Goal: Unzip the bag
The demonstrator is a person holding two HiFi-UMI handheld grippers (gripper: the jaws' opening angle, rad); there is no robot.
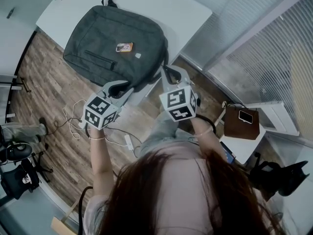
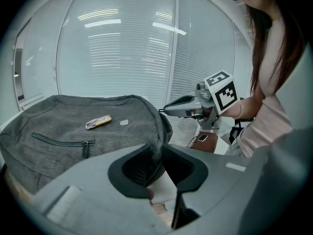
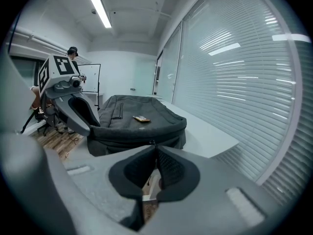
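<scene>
Looking down past the person's long hair [image 1: 166,190], the nearest things are white cables [image 1: 73,116] on the wooden floor [image 1: 49,77], nearer than the bag's left side. A brown satchel [image 1: 239,127] with a phone [image 1: 245,116] on top sits well off to the bag's right.

Next come the two tools, both at the near end of the bag [image 1: 107,38], a dark grey backpack lying flat on a white worktop [image 1: 181,9]. The left gripper [image 1: 126,92] meets the bag's near edge, and its jaws are clenched on a fold of the bag's fabric (its own view shows the grey cloth running down between the ribbed pads). The right gripper [image 1: 166,71] is at the bag's near right corner. Its jaws are pressed together at the tips on a small dark zipper pull [image 3: 152,142] right at the bag's rim. The two grippers are near each other but apart.

Farther on, about midway along the bag's top face, lies a small orange-yellow packet [image 1: 124,47], with a small pale patch [image 1: 138,56] just beside it. Left of the packet a short pocket zipper [image 1: 100,58] runs across the bag's face, zipped up, its pull hanging at one end.

At the bag's far end a carry handle [image 1: 108,0] sticks out. Window blinds [image 1: 274,58] stand beyond the bag's right side.
</scene>
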